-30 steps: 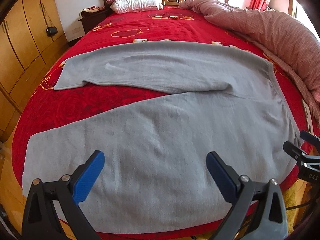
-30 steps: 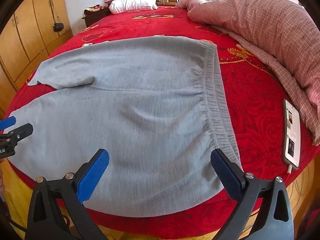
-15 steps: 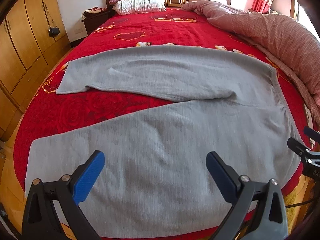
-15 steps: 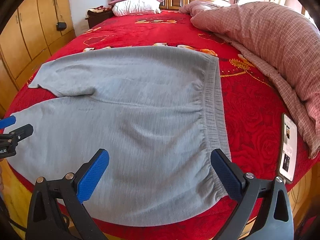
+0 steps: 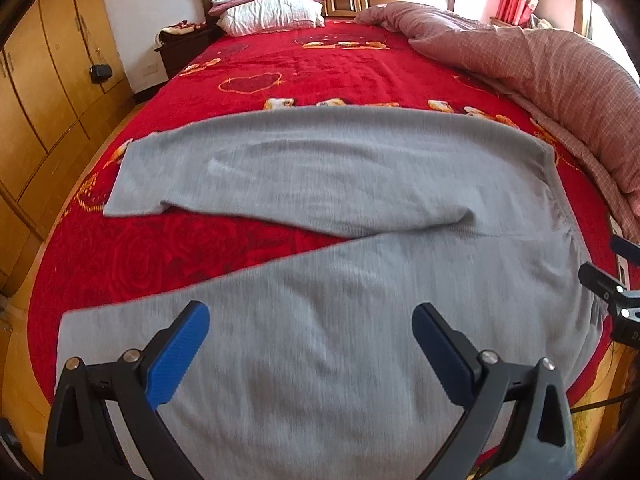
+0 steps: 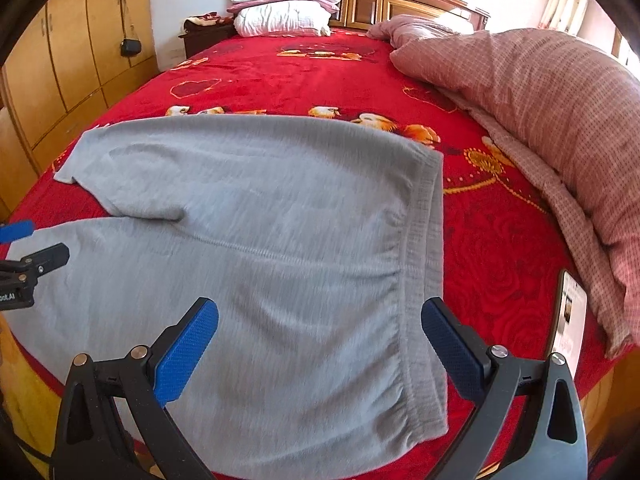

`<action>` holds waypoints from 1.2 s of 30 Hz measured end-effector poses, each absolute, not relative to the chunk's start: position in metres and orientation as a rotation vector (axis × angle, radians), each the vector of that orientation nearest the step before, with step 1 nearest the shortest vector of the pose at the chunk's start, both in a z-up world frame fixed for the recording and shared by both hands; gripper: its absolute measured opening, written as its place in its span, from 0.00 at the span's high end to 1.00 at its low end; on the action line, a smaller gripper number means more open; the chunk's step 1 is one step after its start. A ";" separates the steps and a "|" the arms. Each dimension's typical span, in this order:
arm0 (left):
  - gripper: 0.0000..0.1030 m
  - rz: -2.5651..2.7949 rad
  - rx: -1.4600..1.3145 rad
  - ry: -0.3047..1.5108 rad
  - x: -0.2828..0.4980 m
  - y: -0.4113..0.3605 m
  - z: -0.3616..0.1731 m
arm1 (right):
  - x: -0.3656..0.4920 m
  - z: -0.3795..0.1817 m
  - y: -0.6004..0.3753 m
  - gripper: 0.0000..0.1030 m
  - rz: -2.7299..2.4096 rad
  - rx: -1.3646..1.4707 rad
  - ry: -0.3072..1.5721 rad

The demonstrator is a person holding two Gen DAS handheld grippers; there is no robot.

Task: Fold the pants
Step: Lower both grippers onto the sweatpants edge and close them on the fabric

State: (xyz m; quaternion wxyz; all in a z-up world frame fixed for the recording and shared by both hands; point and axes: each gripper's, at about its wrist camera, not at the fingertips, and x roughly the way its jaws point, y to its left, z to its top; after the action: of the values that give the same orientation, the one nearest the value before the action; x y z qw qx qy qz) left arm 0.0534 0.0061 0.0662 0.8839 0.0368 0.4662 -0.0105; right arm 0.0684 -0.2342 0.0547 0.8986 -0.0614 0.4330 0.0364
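Observation:
Grey sweatpants (image 5: 340, 272) lie flat on the red bedspread (image 5: 280, 64), legs spread in a V toward the left, waistband (image 6: 424, 248) at the right. My left gripper (image 5: 310, 344) is open and empty above the near leg. My right gripper (image 6: 320, 340) is open and empty above the seat area, just left of the waistband. Each gripper shows at the edge of the other's view: the right one (image 5: 608, 280) and the left one (image 6: 28, 256).
A pink checked quilt (image 6: 540, 112) is heaped along the bed's right side. A phone (image 6: 570, 316) lies at the right edge of the bed. Pillows (image 5: 272, 12) sit at the headboard. Wooden wardrobes (image 5: 44, 80) stand on the left.
Both grippers have risen and moved forward over the pants, so more of the bed shows. The pants have not moved. Both stay open.

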 end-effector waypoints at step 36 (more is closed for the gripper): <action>0.00 -0.160 0.300 1.033 0.312 0.059 0.042 | 0.269 0.038 -0.265 0.00 0.082 -0.224 1.058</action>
State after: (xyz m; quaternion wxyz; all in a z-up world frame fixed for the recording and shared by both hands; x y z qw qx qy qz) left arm 0.3122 0.0592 0.0419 0.8558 0.1425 0.4915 -0.0762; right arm 0.2694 -0.2648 0.0382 0.8564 -0.1066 0.5037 0.0392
